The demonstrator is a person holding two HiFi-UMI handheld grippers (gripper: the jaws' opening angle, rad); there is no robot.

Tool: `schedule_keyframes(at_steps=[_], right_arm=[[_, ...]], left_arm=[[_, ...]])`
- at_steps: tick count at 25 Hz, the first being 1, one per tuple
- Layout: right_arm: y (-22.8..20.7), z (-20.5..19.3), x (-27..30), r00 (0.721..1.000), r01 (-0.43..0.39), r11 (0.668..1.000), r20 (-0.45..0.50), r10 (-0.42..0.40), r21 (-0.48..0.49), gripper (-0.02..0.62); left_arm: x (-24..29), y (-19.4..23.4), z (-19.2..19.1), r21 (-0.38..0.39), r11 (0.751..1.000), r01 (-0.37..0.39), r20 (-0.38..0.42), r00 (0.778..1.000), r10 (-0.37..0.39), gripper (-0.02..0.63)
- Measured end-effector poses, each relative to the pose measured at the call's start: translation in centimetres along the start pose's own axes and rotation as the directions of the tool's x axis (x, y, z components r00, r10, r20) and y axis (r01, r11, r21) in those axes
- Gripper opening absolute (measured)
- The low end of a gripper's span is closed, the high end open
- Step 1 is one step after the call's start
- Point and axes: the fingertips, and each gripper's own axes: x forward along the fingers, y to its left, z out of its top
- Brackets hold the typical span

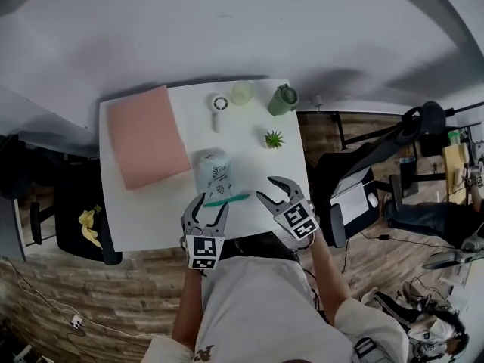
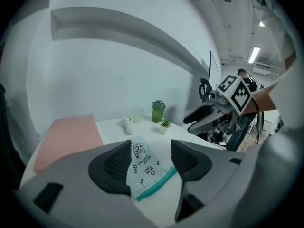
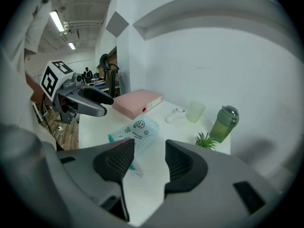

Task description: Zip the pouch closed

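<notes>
- Pouch (image 1: pixel 214 174) lies flat toward the counter's (image 1: pixel 242 150) near edge, with its teal zipper strip (image 1: pixel 227 200) untouched, so zipping looks not yet begun.
- Left gripper (image 1: pixel 210 212) and right gripper (image 1: pixel 268 190) hover just beside it, jaws spread and empty.

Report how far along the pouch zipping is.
Done: nothing visible yet. The pouch lies flat on the white table, with its teal zip edge on the near side. In hand: the left claw and right claw hover open just short of that edge, neither touching it. Left: grip the pouch and draw the zip shut. I cannot tell whether it is already partly shut.
</notes>
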Motion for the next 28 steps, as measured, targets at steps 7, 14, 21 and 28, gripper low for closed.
schedule_keyframes(at_steps=[7, 14, 21, 28], right_arm=[[0.7, -4.0, 2.2, 0.984, -0.147, 0.986, -0.116, 0.138, -0.081, 0.173], [1.4, -7.3, 3.7, 0.936, -0.317, 0.931, -0.215, 0.277, -0.18, 0.141], [2.0, -9.3, 4.6, 0.887, -0.442, 0.859, -0.265, 0.377, -0.258, 0.13], [2.8, -10.1, 5.3, 0.823, -0.561, 0.766, -0.311, 0.476, -0.314, 0.13]], left_arm=[[1.9, -2.0, -3.8, -0.054, 0.998, 0.016, -0.075, 0.997, -0.02, 0.235], [3.3, -4.7, -6.1, -0.098, 0.995, -0.03, -0.134, 0.991, 0.016, 0.205], [5.2, -7.7, -7.8, -0.131, 0.989, -0.072, -0.183, 0.982, 0.048, 0.181], [7.1, -9.5, -9.1, -0.163, 0.981, -0.104, -0.221, 0.973, 0.067, 0.17]])
